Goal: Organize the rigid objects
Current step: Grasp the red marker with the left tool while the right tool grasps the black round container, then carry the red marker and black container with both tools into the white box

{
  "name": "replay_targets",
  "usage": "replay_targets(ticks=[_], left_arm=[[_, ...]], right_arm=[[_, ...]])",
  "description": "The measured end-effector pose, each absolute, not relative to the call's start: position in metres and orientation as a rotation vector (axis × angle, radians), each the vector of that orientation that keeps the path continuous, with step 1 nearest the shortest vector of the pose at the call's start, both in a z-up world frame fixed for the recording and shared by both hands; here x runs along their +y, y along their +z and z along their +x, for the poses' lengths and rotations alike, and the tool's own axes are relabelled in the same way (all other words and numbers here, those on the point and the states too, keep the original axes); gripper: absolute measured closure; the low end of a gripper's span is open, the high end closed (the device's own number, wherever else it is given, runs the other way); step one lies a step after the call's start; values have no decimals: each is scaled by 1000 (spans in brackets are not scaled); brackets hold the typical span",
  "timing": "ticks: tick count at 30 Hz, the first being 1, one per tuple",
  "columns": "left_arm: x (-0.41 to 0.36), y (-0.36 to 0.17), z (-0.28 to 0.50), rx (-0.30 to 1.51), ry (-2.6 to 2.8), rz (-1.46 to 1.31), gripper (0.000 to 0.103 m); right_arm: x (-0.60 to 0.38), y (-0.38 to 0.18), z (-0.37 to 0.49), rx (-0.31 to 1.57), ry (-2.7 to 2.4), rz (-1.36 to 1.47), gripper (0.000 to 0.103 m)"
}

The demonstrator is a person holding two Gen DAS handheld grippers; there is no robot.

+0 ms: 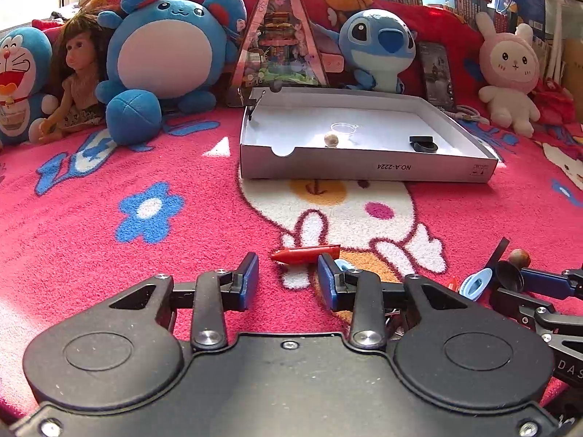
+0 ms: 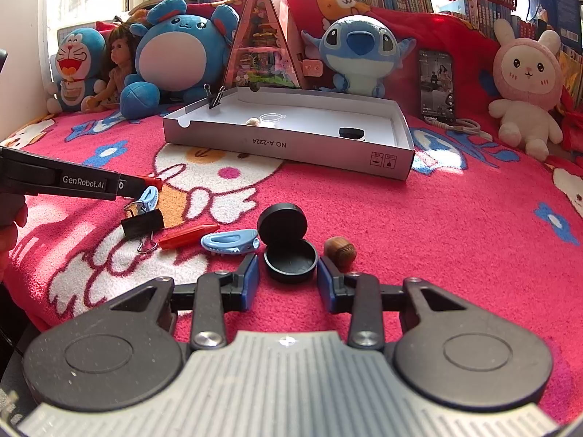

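One red crayon (image 1: 305,254) lies crosswise, tip seemingly pointing left.

The blanket (image 2: 455,225) is fuzzy, rough-napped pink cloth. At twelve o'clock on it, the box lid (image 2: 291,145) looks like matt grey cardboard, smooth white inside. The round case (image 2: 288,244) is matt black plastic, the nut (image 2: 340,251) at its three o'clock dull brown and woody, the hair clip (image 2: 229,242) at its nine o'clock glossy blue plastic.
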State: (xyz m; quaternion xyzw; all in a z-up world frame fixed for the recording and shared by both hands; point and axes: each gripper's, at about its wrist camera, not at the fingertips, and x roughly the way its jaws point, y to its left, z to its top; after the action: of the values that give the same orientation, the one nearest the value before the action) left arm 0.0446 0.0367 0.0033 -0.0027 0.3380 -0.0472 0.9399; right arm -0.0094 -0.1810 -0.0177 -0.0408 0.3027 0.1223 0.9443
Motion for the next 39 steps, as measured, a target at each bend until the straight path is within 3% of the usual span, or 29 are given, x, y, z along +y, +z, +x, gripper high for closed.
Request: replay_targets(ticks=[2, 5, 9, 13, 15, 17, 39], left_arm=[[33, 3, 46, 687, -86, -28, 56], [29, 1, 48, 687, -58, -67, 50], [26, -1, 52, 686, -46, -91, 51], [24, -2, 54, 680, -46, -95, 60], [23, -1, 55, 678, -52, -84, 61], [22, 1, 52, 664, -59, -75, 61], [21, 39, 69, 635, -131, -36, 61]], right_arm=[[-181, -18, -9, 617, 249, -83, 55], [-180, -18, -10, 615, 246, -83, 55], [-179, -18, -10, 612, 243, -86, 55], [-178, -18, -10, 608, 241, -88, 55], [-177, -18, -10, 606, 241, -87, 55], [-176, -17, -10, 605, 242, -90, 66], [-215, 21, 18, 579, 140, -2, 66]])
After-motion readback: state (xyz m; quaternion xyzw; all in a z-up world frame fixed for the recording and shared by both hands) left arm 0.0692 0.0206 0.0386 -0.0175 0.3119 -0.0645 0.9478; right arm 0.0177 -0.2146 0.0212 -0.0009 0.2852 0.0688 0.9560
